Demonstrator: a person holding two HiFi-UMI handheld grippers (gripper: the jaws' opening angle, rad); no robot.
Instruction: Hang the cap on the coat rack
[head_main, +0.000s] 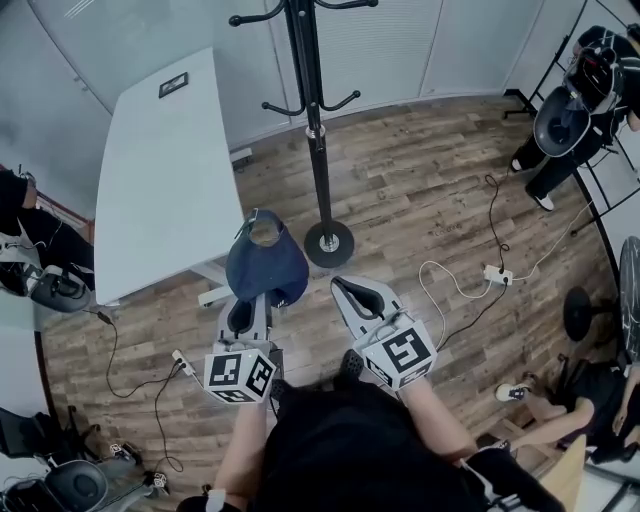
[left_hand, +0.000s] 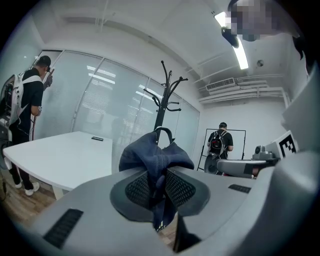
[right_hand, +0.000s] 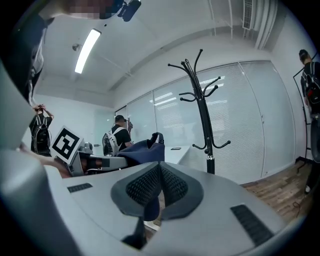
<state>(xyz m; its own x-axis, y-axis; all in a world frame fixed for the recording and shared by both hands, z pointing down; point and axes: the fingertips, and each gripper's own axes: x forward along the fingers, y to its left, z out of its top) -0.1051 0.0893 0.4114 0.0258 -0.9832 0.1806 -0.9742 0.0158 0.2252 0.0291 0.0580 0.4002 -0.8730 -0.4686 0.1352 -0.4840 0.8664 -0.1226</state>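
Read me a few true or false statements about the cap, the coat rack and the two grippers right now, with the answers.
1. The left gripper is clamped on the navy cap. True.
2. The cap already hangs on the coat rack. False: it is in the left gripper, short of the rack.
3. The right gripper has its jaws wide apart. False: its jaws are together with nothing gripped.
4. The coat rack stands on the wooden floor, beside the white table. True.
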